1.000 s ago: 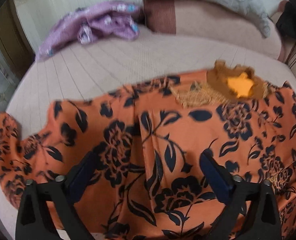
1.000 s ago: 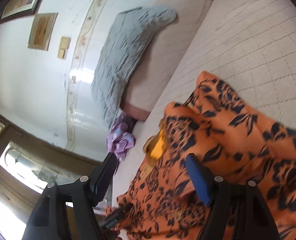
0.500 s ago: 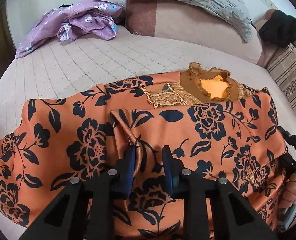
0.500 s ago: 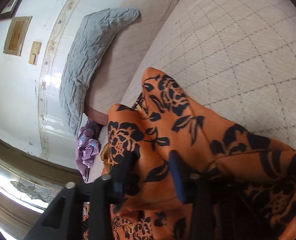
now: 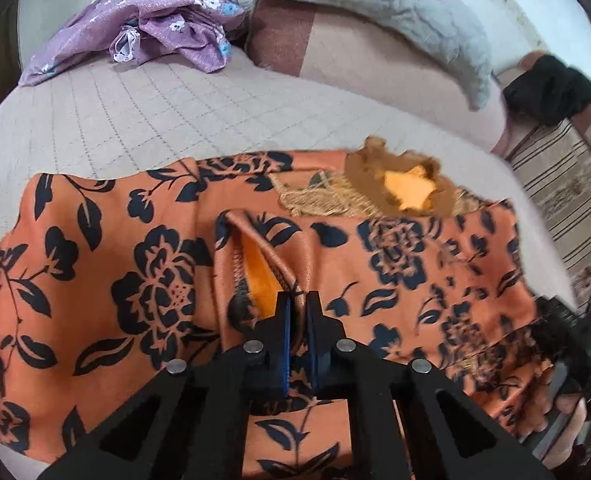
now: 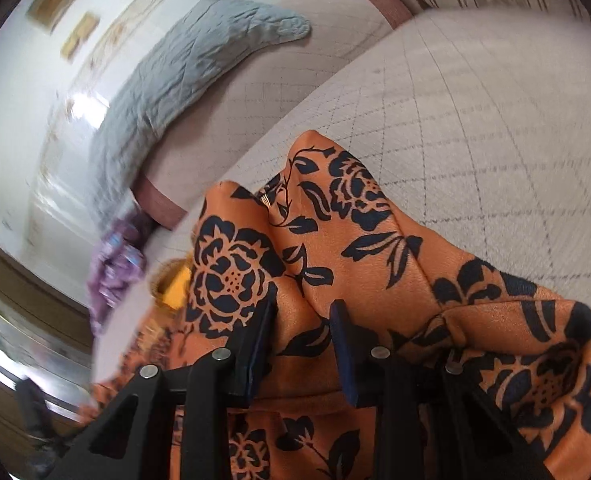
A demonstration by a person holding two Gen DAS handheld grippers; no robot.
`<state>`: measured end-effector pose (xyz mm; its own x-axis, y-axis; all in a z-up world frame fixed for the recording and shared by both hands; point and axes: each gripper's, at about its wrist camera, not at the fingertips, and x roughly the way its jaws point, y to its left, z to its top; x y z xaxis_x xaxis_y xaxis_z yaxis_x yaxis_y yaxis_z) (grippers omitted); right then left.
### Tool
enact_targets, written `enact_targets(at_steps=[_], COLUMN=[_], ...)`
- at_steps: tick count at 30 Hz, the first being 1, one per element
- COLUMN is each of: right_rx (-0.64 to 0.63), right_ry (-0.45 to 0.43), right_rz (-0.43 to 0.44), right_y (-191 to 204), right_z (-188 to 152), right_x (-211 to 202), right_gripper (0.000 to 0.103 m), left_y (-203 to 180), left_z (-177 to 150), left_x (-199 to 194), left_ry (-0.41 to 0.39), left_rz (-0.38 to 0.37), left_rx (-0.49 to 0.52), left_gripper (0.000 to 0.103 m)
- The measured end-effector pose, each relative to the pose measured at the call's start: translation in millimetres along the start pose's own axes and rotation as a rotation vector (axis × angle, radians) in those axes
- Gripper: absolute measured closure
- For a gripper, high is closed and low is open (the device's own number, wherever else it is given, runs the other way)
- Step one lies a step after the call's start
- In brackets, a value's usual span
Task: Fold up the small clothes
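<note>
Pinching a raised fold of the orange black-flowered garment [image 5: 167, 280] in my left gripper [image 5: 298, 304], jaws nearly together, right gripper [image 6: 301, 316] partly closed on a bunched ridge at its other end, garment spread crosswise on the quilted beige bed [image 5: 135, 120], brown collar [image 5: 395, 184] pointing away toward the grey pillow [image 5: 375, 0].

Left hand-held gripper [image 5: 298, 312] apparently pinching orange garment [image 5: 415, 280]
</note>
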<state>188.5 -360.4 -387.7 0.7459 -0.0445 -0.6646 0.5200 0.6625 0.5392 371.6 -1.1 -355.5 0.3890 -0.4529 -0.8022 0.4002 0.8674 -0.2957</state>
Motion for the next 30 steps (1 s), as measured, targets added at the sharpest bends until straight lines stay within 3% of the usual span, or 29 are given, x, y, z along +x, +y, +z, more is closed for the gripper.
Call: enact_targets(at_steps=[3, 9, 15, 17, 21, 25, 26, 27, 28, 29, 30], right_rx=[-0.077, -0.138, -0.272, -0.297, -0.332, -0.345, -0.339, -0.334, -0.335, -0.341, -0.344], right_ry=[0.033, 0.081, 0.138, 0.192, 0.211, 0.142, 0.122, 0.106, 0.099, 0.1, 0.122], right_rz=[-0.042, -0.005, -0.065, -0.114, -0.154, -0.127, -0.116, -0.106, -0.106, -0.112, -0.13], right_y=[21.1, 45.1, 71.5, 71.2, 78.2, 94.2, 97.5, 100.8, 102.5, 104.6, 104.8], right_z=[-1.8, 3.4, -5.7, -12.7, -14.2, -5.8, -3.6, -1.8, -1.1, -0.4, -0.5], right_x=[-3.3, -10.4, -2.3, 12.2, 17.4, 3.0, 1.0, 0.9, 2.1, 7.4, 17.0], right_gripper=[0.067, 0.067, 0.067, 0.067, 0.066, 0.066, 0.066, 0.066, 0.066, 0.066, 0.066], left_y=[1.1, 5.2, 12.4, 20.0, 31.0, 22.3, 18.7, 15.9, 13.3, 12.4, 9.6], left_z=[2.0, 6.5, 6.5, 6.1, 4.7, 7.2, 8.0, 8.3, 8.4, 7.7, 6.7], left_x=[-9.8, -34.1, -45.2, -48.9, -46.9, -43.5, -40.9, -37.6, -33.3, -27.3, -20.6], left_ry=[-0.022, -0.068, -0.077, -0.076, -0.044, -0.025, -0.025, -0.024, -0.02, -0.016, -0.007], left_rz=[-0.023, -0.028, 0.114, 0.168, 0.158, 0.08, 0.064, 0.066, 0.08, 0.093, 0.093], left_rx=[-0.008, -0.013, -0.009, -0.013, -0.028, -0.014, -0.005, 0.001, 0.002, -0.001, 0.005], left_gripper=[0.098, 0.098, 0.1, 0.1, 0.1, 0.097, 0.086, 0.061, 0.047, 0.039, 0.039])
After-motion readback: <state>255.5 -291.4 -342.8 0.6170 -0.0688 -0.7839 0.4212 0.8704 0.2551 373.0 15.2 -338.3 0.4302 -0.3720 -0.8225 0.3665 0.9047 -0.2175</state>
